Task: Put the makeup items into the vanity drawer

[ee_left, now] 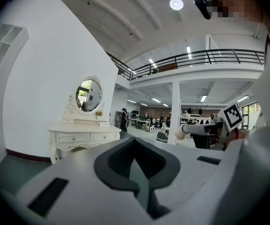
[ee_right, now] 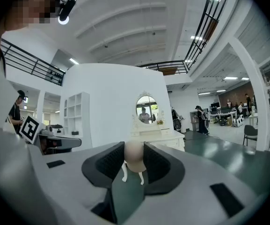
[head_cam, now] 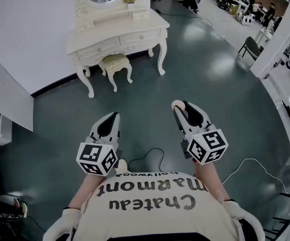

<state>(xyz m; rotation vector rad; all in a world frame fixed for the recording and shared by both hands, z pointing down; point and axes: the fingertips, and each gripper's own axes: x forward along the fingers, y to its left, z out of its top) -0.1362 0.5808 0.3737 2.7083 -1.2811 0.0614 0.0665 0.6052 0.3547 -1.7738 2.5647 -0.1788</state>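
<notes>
Well ahead, upper left, stands the white carved vanity table (head_cam: 117, 36), drawers closed. Nearer, the left gripper (head_cam: 112, 117) has its jaws pressed together, empty; the right gripper (head_cam: 181, 107) pinches a beige egg-shaped makeup sponge (ee_right: 134, 156) between its tips.

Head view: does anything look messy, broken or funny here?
Nothing looks spilled or broken. The vanity stands straight with its drawers shut, the stool at its front. Only a dark cable curls loose across the floor near the person. The right claw holds a beige sponge.
</notes>
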